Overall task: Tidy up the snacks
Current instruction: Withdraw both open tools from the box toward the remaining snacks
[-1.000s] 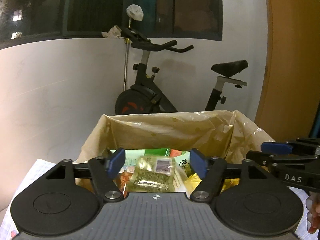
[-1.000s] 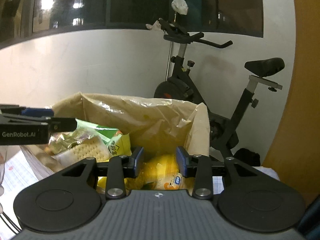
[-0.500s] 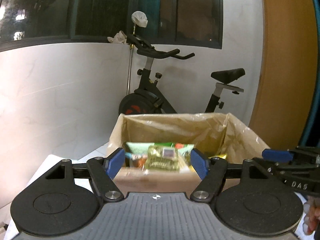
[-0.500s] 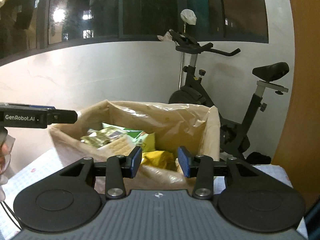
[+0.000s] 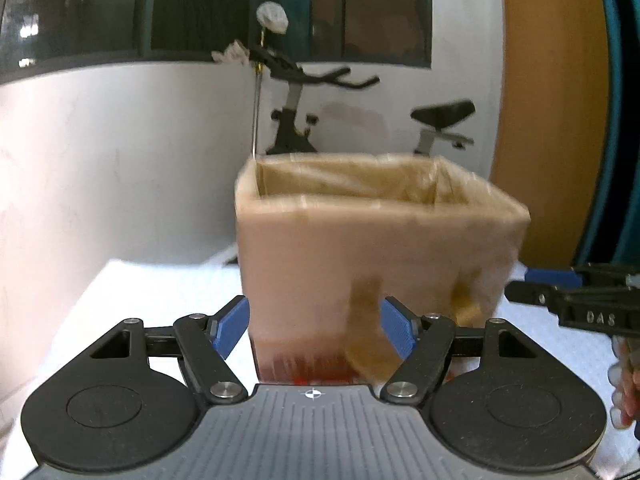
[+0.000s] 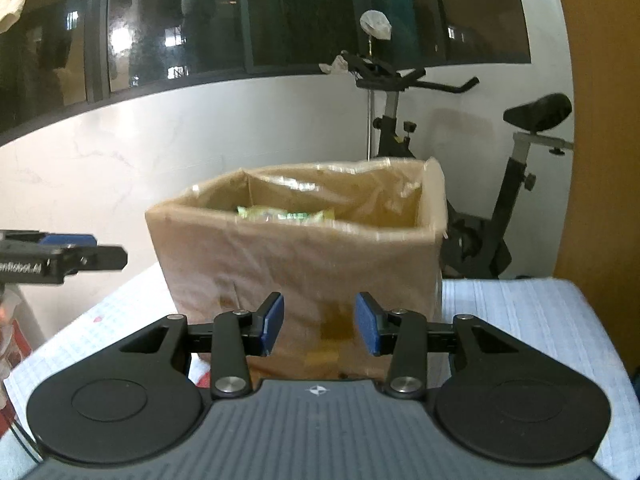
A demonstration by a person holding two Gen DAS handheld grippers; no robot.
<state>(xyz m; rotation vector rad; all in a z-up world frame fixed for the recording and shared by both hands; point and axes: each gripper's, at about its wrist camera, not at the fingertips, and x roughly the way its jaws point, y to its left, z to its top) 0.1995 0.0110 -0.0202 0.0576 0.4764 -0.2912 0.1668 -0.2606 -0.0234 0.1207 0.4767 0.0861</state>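
Snacks sit out of our sight in the left wrist view; we see only the cardboard box [image 5: 372,248], lined with clear plastic, standing on the white table [image 5: 160,292] ahead of our left gripper [image 5: 314,326]. Our left jaws stand wide apart with nothing between the blue pads; the box is beyond them, blurred. Our right gripper [image 5: 568,292] pokes in at the right edge, and behind the box an exercise bike [image 5: 304,120] stands against the white wall.

From the right wrist view, we catch a green snack packet [image 6: 286,214] just over the box [image 6: 300,264] rim, lying inside. Our right gripper [image 6: 318,326] is partly open and holds nothing, the box in front of its pads. Our left gripper [image 6: 68,258] reaches in from the left, apart from the box.
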